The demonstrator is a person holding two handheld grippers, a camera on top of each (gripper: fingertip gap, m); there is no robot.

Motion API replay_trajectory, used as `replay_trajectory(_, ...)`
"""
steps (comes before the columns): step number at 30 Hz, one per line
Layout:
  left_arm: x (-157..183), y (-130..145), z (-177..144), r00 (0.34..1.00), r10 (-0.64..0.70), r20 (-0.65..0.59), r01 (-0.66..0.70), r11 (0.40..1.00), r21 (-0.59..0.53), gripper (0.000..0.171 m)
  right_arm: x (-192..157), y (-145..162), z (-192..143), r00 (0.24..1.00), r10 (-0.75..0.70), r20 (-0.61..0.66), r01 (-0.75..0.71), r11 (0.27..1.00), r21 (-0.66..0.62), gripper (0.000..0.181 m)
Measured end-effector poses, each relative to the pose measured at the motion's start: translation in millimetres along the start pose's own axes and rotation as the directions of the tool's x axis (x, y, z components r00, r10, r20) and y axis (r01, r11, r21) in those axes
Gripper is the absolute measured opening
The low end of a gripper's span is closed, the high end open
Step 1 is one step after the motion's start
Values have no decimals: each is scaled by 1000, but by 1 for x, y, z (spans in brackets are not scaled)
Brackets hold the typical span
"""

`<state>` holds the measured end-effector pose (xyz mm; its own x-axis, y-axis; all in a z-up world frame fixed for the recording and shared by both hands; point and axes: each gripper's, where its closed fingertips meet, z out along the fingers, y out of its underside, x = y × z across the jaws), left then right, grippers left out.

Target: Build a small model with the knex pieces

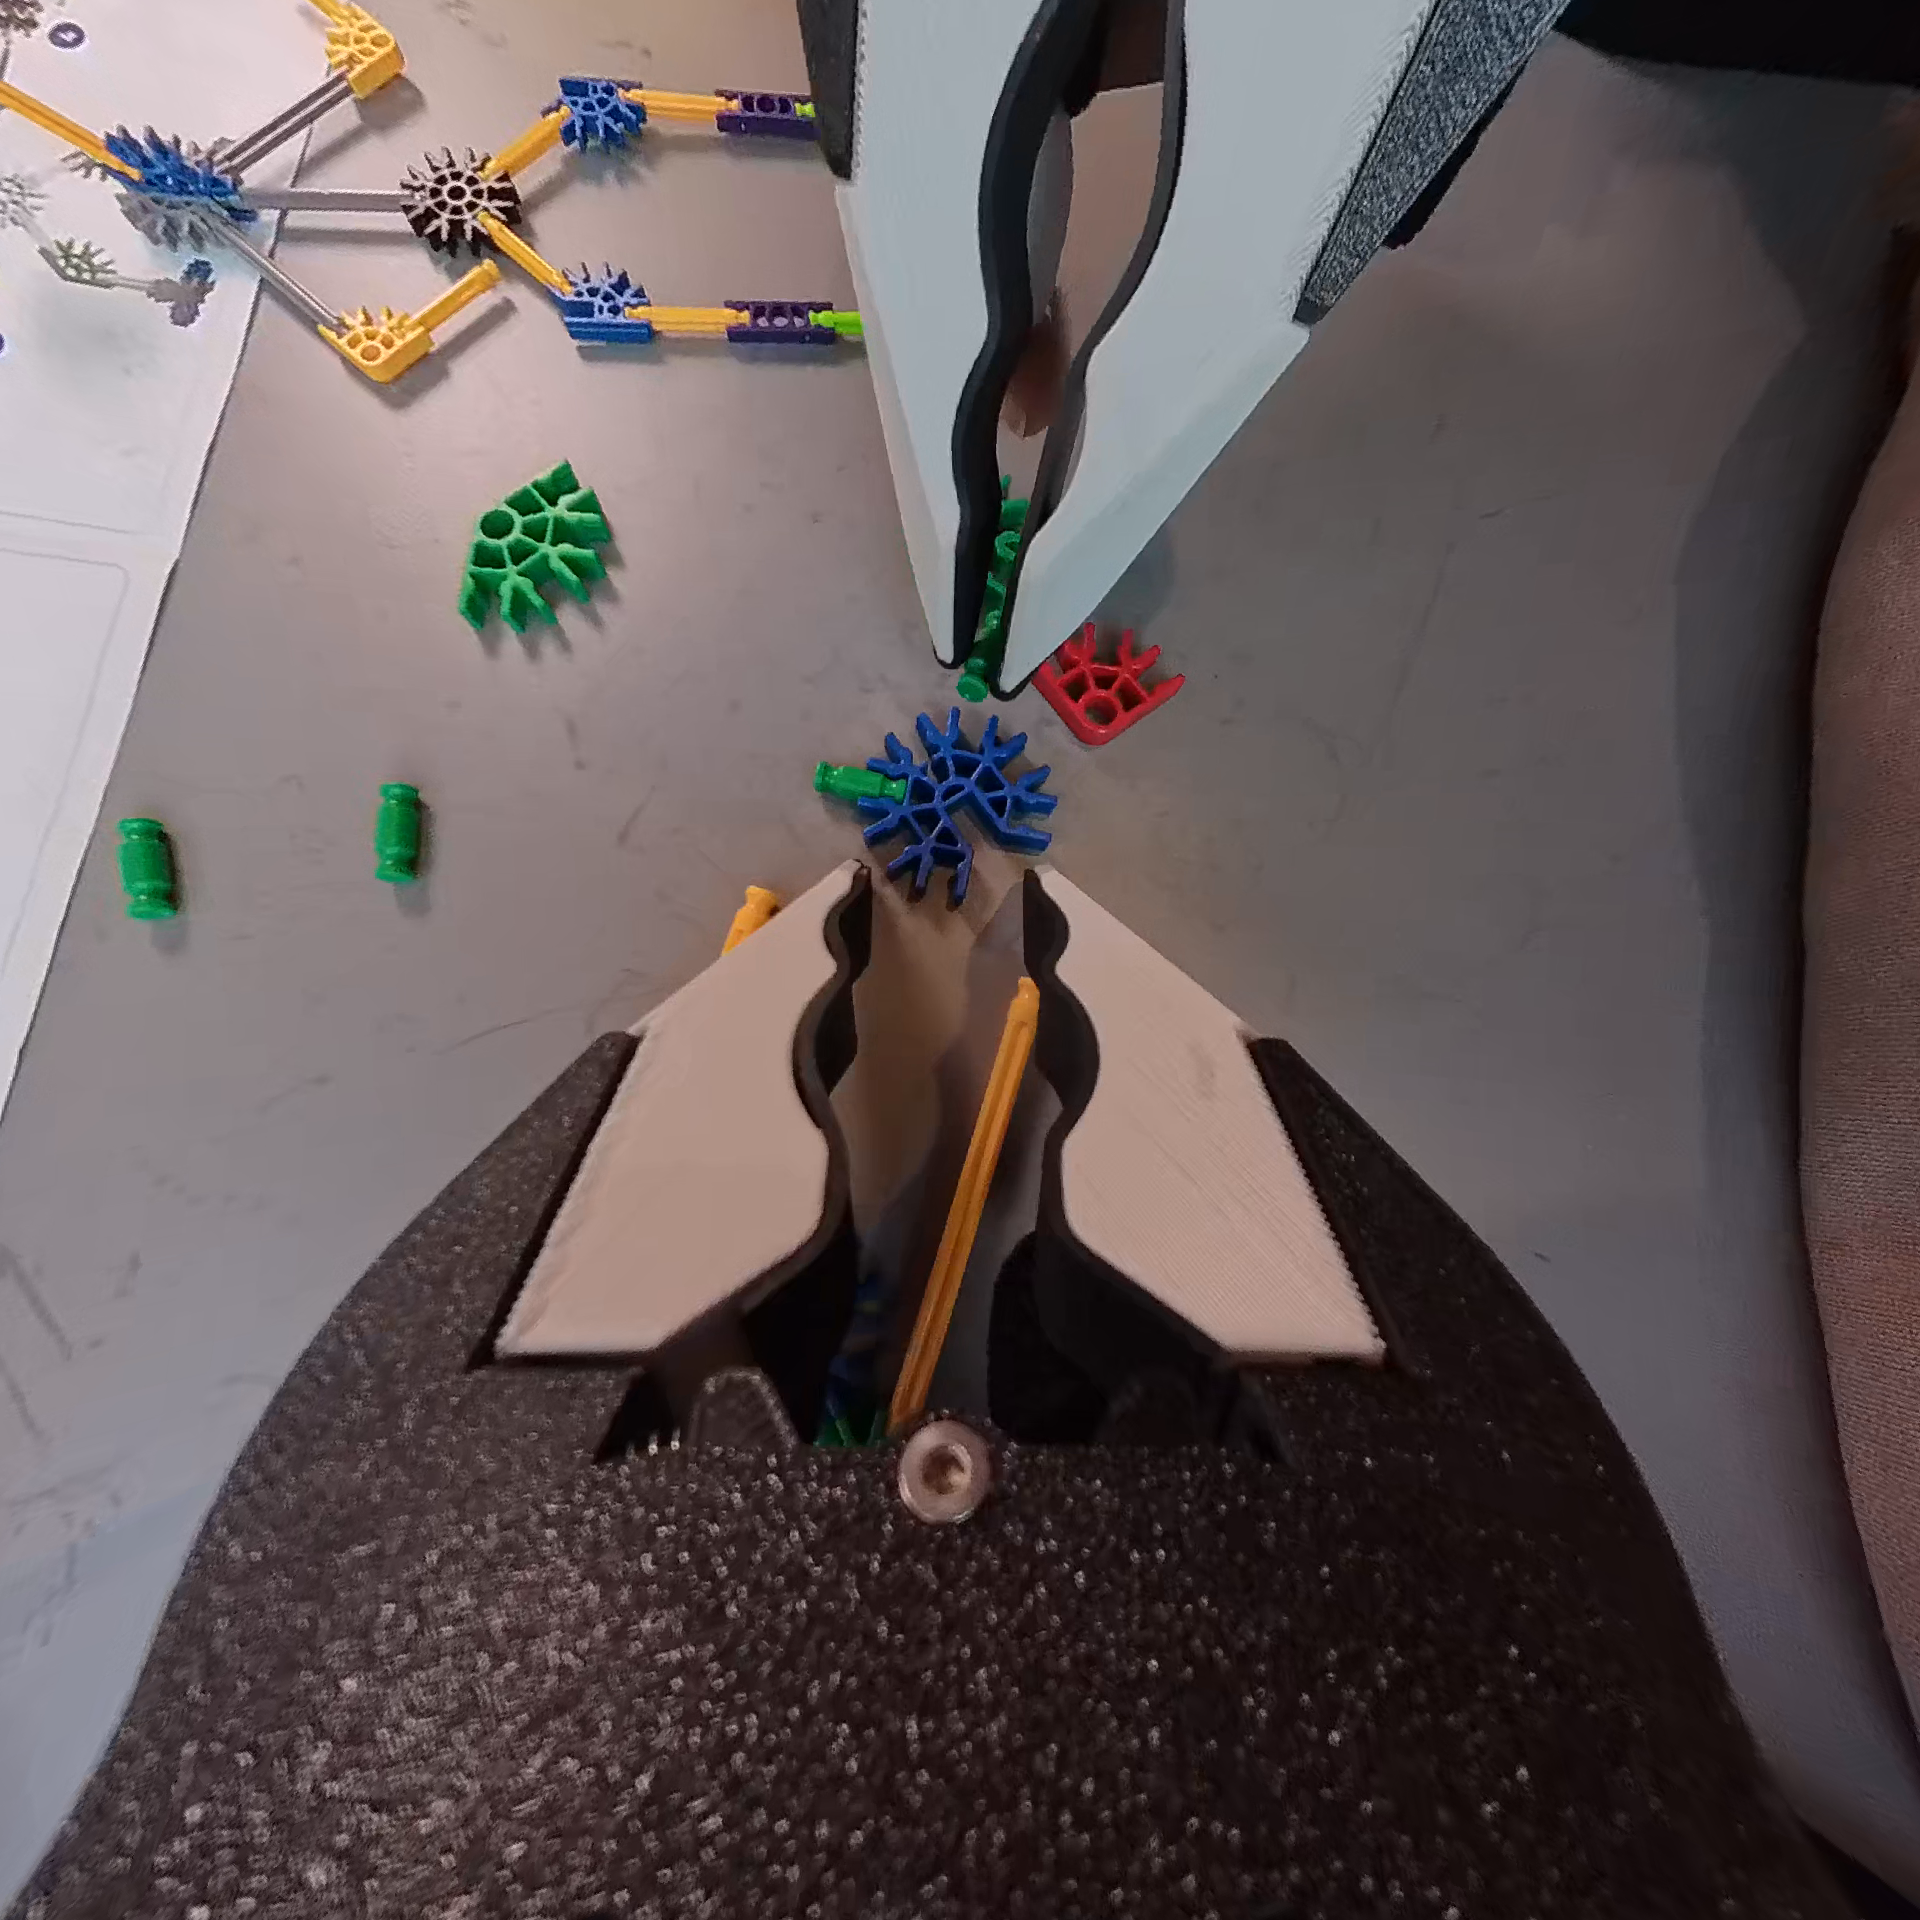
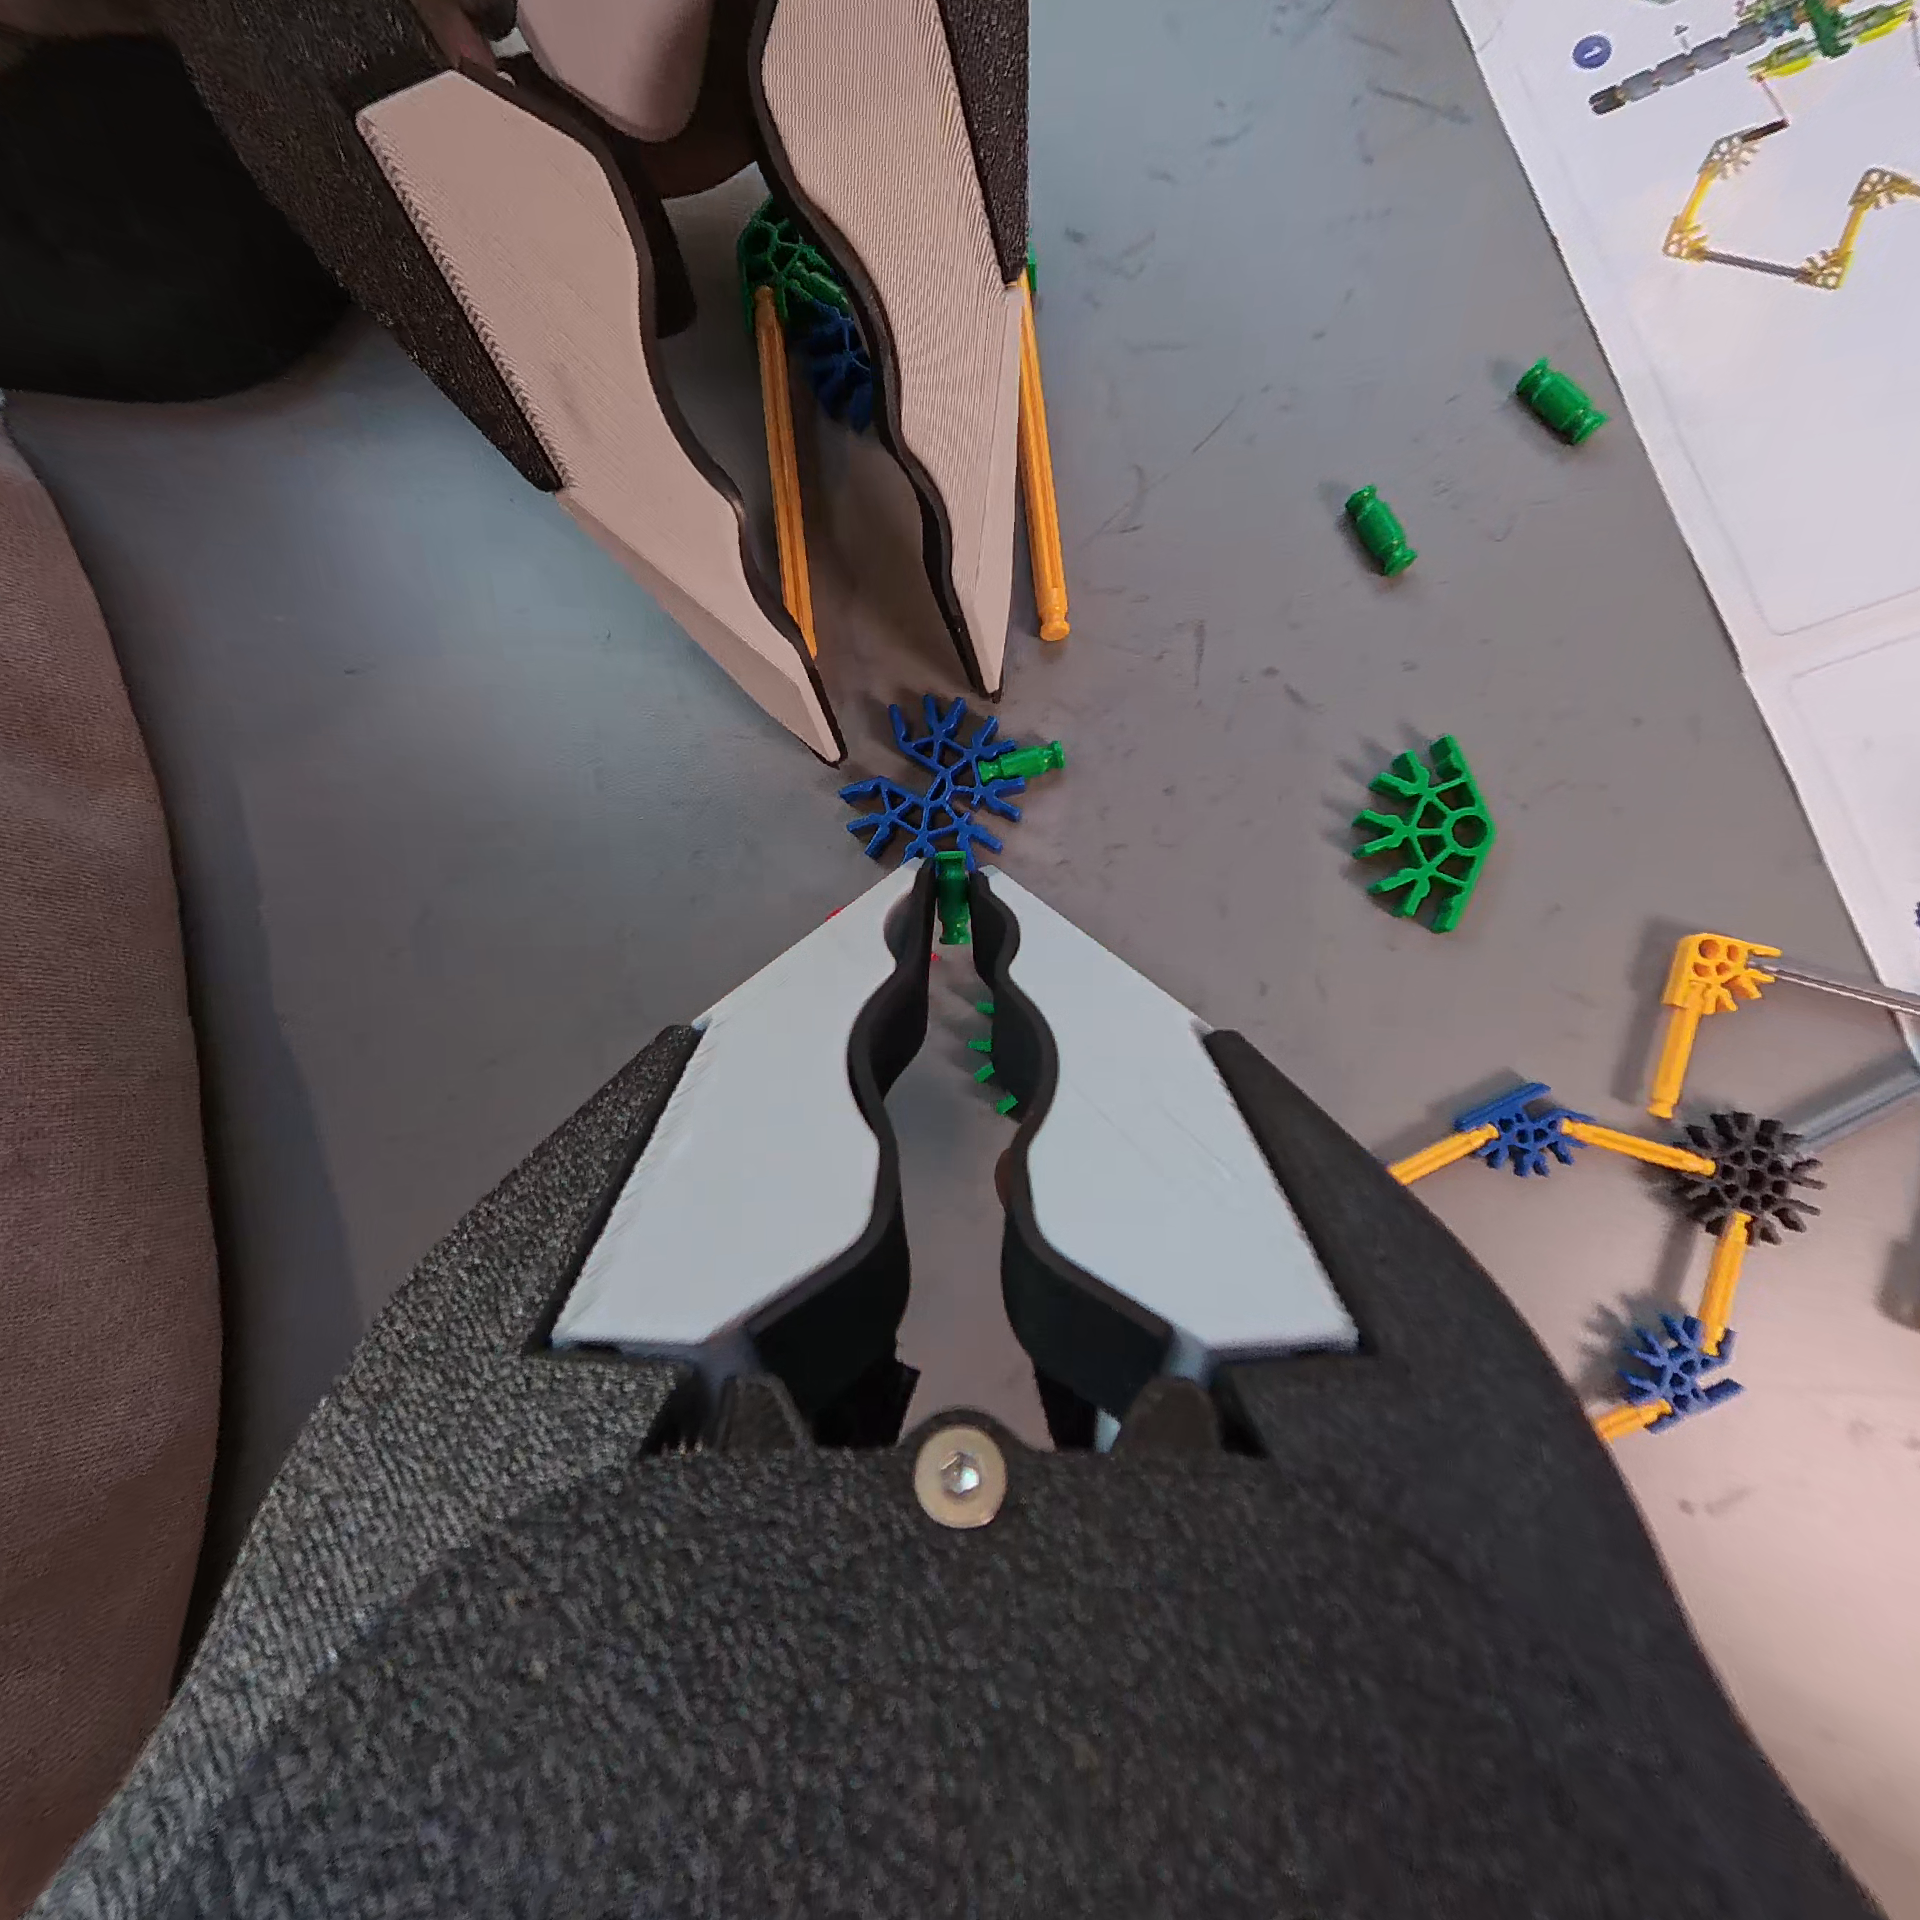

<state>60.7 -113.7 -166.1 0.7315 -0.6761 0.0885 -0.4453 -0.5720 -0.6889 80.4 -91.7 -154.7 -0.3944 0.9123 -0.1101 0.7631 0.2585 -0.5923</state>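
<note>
Nearest the lens, the left gripper (image 1: 945, 883) has its beige fingers spread, hovering low over the grey table (image 1: 1455, 727). A yellow rod (image 1: 966, 1205) lies in the gap between them, and a second yellow rod (image 2: 1042, 468) lies just outside one finger. Right at the tips sits a blue snowflake connector (image 1: 956, 800), flat on the table, with a short green rod (image 1: 854, 781) plugged into one of its slots.

Facing it from the other side, the right gripper (image 2: 951, 883) has its pale blue fingers pinching another short green peg (image 2: 952, 896), whose free end points at the blue connector's rim; whether it touches I cannot tell. A red corner connector (image 1: 1107, 688) lies just beside that gripper's tips.

Farther along the table lie a green fan-shaped connector (image 1: 535, 551) and two loose green pegs (image 1: 398, 831), (image 1: 149, 868), well apart from the grippers. Toward the far corner rests a built frame of yellow and grey rods around a black hub (image 1: 459, 200), next to a printed instruction sheet (image 1: 94, 416) at the table's edge.
</note>
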Motion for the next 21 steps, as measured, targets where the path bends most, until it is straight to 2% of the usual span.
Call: replay_trajectory(21, 2, 3, -2, 999, 39, 20, -38, 999, -25, 21, -1, 0, 7, 998, -45, 35, 46, 999, -27, 5)
